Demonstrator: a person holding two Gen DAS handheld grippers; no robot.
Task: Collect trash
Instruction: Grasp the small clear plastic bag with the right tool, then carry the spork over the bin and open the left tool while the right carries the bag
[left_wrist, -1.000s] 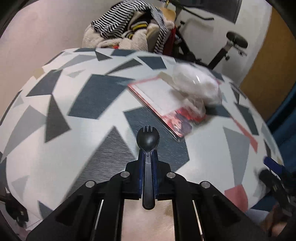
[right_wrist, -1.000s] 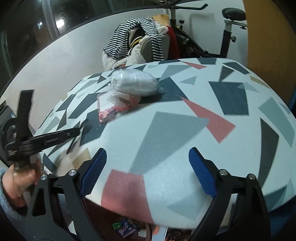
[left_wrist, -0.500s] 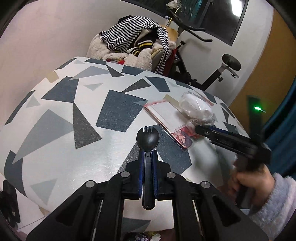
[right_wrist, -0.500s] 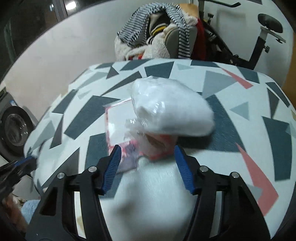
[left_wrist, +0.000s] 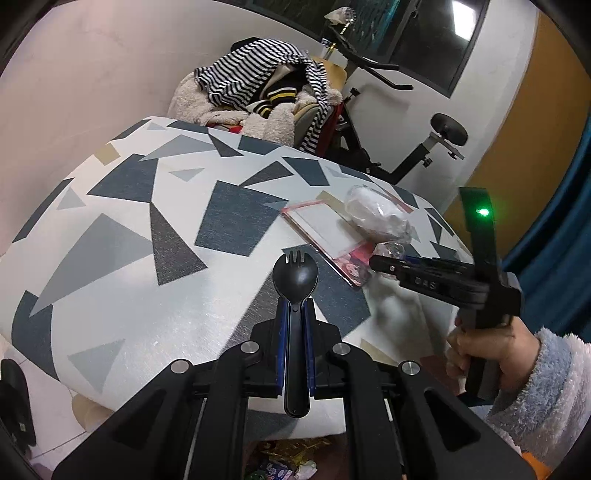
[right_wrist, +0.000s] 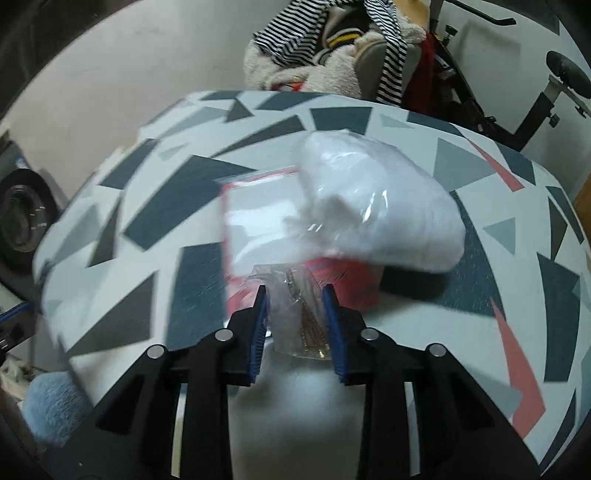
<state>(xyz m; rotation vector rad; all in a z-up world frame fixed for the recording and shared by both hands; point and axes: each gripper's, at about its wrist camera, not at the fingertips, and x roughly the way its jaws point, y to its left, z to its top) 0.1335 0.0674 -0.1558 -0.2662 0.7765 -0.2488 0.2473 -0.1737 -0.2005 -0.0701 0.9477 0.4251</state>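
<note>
Two pairs of tongs are at work over the patterned surface (left_wrist: 155, 206). A second ago the right tongs (right_wrist: 295, 314) stood wide apart above bare cloth at the near edge, well short of the rubbish; now they sit at the clear plastic bag (right_wrist: 373, 206) stuffed with white material, and their blue pads (right_wrist: 260, 325) have just been closing, pinching the bag's crumpled neck between them. The bag lies partly on a red-edged flat packet (left_wrist: 325, 230) near the far right of the surface. The left tongs (left_wrist: 295, 314) are unchanged in grip, nearly shut on the handle of a black plastic spork (left_wrist: 295, 280) that points forward above the cloth. The right hand (left_wrist: 487, 347), in a fluffy pale-blue sleeve (left_wrist: 546, 391), has come into the left view. Raised letters on the right tongs' arm are too small to read.
</note>
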